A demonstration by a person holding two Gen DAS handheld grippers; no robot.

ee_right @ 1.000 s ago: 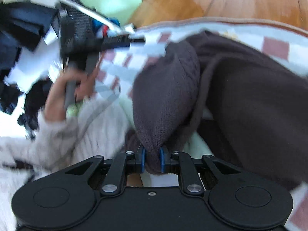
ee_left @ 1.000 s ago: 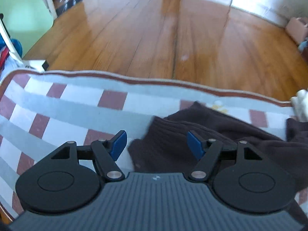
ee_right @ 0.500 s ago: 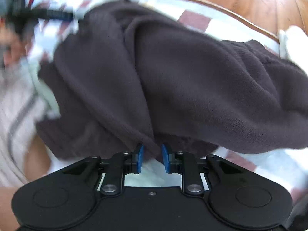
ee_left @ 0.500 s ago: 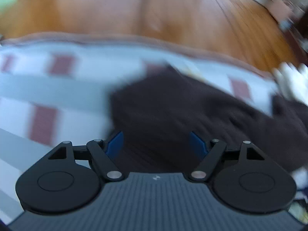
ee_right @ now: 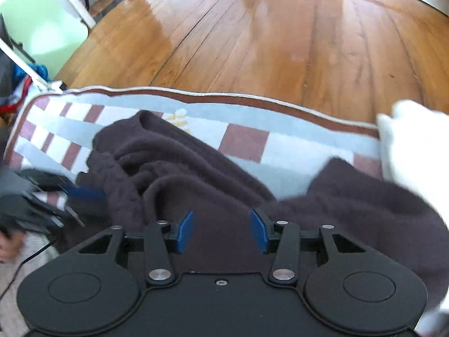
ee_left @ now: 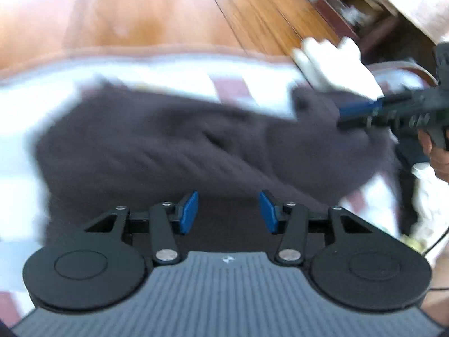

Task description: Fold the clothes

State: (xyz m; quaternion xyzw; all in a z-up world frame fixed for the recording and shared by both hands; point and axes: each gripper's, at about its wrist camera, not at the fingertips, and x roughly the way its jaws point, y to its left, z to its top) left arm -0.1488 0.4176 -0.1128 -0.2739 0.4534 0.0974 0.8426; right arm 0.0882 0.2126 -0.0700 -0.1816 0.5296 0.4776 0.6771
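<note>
With the sweater (ee_right: 196, 174) lying crumpled just ahead of and under both half-open, empty claws, left (ee_left: 228, 212) just narrowed and right (ee_right: 221, 231) just widened, one clean edge should be pinched before flattening.

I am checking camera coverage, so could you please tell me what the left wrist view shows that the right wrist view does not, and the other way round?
Only the left wrist view shows the right claw from the side, at the sweater's right end, and dark furniture in the far corner.

Only the right wrist view shows a pale green panel, a heap of coloured clothes and the blurred left claw.

Both show the dark brown sweater crumpled on the checked blanket, a white cloth, the wooden floor, and the viewing claw's own jaws apart above the sweater.
</note>
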